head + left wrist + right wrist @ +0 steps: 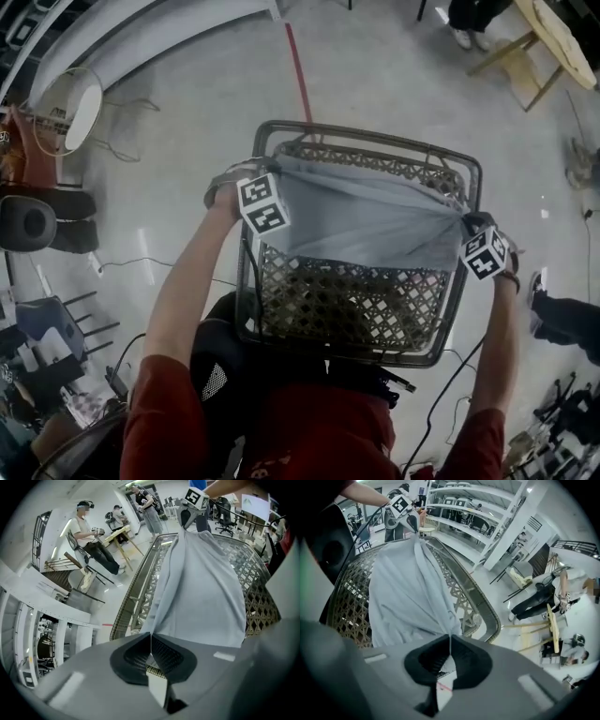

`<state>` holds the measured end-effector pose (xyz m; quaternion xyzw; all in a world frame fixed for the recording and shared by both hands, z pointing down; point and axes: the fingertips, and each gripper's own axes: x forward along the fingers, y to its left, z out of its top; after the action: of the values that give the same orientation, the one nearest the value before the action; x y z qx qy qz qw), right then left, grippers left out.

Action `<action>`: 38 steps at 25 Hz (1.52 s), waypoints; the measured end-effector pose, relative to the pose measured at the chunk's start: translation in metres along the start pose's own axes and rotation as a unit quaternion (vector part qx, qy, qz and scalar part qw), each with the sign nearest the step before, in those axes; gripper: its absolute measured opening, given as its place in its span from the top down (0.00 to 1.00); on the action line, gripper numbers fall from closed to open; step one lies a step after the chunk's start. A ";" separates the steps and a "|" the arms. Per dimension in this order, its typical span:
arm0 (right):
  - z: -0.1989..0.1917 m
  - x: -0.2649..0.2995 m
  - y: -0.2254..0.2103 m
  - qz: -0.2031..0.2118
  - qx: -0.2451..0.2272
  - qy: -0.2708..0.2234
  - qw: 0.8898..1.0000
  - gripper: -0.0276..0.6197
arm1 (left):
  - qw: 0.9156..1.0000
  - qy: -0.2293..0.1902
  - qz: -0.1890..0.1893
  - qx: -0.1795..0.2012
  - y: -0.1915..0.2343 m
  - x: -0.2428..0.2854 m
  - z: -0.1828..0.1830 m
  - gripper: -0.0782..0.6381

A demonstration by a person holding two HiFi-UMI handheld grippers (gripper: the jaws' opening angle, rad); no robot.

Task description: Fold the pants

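The room was a wide workshop with a pale concrete floor crossed by a red line, white shelving along one side and other people busy at a wooden trestle table well apart. Below the head camera stood a lattice basket in a dark metal frame. The grey pants hung spread over it as one broad panel, their top edge pulled taut from side to side and the loose cloth draping down into the basket's far half. As a judgement, the folding was at an early stage: the garment was lifted and stretched flat, but no crisp crease or stacked layers could be made out, and the pants were not laid down anywhere as a finished fold. The left gripper had its jaws pressed together on one end of that top edge, the cloth running out from the seam between them. The right gripper pinched the opposite end the same way, so the pants spanned from one pair of fingers to the other
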<state>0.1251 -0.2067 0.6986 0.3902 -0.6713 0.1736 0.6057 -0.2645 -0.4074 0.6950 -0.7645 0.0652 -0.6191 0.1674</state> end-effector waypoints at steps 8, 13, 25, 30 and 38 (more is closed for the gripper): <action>0.001 0.029 -0.018 -0.036 0.009 -0.001 0.999 0.90 | 1.000 0.014 0.018 0.008 0.014 0.034 0.003 0.86; 0.002 0.033 -0.033 -0.060 0.020 0.000 0.998 0.81 | 0.999 0.021 0.047 0.008 0.027 0.042 0.001 0.82; 0.022 0.008 -0.017 -0.077 0.047 -0.043 0.995 0.80 | 0.995 -0.025 0.076 -0.062 0.020 0.001 0.009 0.82; 0.055 -0.037 0.003 -0.104 0.147 -0.150 0.972 0.80 | 0.968 -0.106 0.116 -0.197 0.005 -0.044 0.038 0.82; 0.097 -0.150 0.053 -0.128 0.270 -0.362 0.883 0.80 | 0.833 -0.282 0.239 -0.412 -0.054 -0.145 0.119 0.86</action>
<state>0.0150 -0.1946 0.5491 0.6565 -0.7157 0.1155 0.2085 -0.1874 -0.2914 0.5575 -0.8646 0.4448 -0.2333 -0.0094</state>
